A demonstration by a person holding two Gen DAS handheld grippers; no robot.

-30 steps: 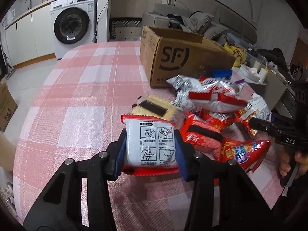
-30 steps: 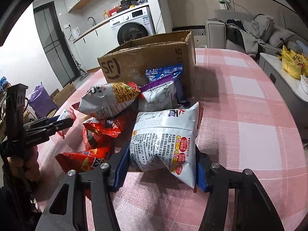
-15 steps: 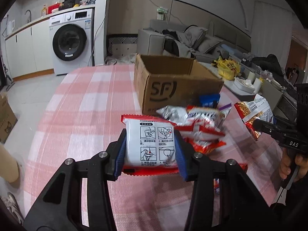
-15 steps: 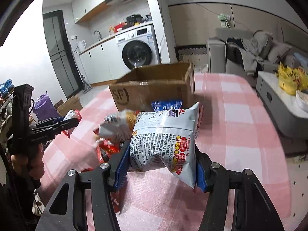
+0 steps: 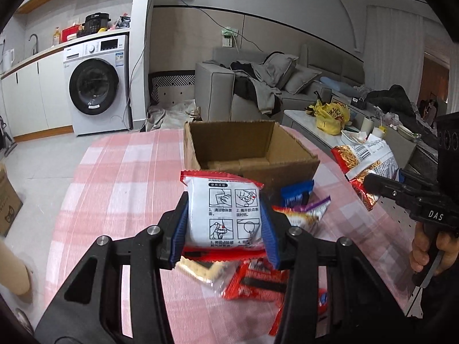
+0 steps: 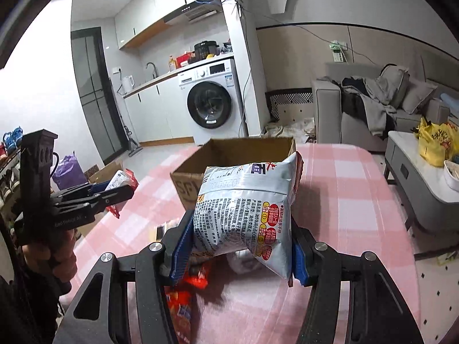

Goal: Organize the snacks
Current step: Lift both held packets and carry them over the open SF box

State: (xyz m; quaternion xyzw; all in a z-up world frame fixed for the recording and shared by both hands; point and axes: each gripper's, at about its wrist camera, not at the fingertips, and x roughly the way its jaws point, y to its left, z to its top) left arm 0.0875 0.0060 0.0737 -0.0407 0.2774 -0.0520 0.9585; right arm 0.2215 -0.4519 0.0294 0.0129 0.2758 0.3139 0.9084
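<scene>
My left gripper (image 5: pixel 223 229) is shut on a white packet with a red edge (image 5: pixel 225 215) and holds it high above the table, short of the open cardboard box (image 5: pixel 249 149). My right gripper (image 6: pixel 239 243) is shut on a silver snack bag (image 6: pixel 246 209), raised in front of the same box (image 6: pixel 189 183). The right gripper's bag also shows at the right of the left wrist view (image 5: pixel 364 160). The left gripper with its packet shows at the left of the right wrist view (image 6: pixel 114 189). Several loose snack packets (image 5: pixel 252 278) lie on the table below.
The table has a pink checked cloth (image 5: pixel 120 189). The box looks empty inside. A blue packet (image 5: pixel 295 195) lies against the box front. Beyond the table are a washing machine (image 5: pixel 97 86), a sofa (image 5: pixel 258 91) and a low side table (image 6: pixel 416 172).
Both grippers have risen well above the table with their packets, and the view now looks down into the open box. The snack pile has dropped below the fingers.
</scene>
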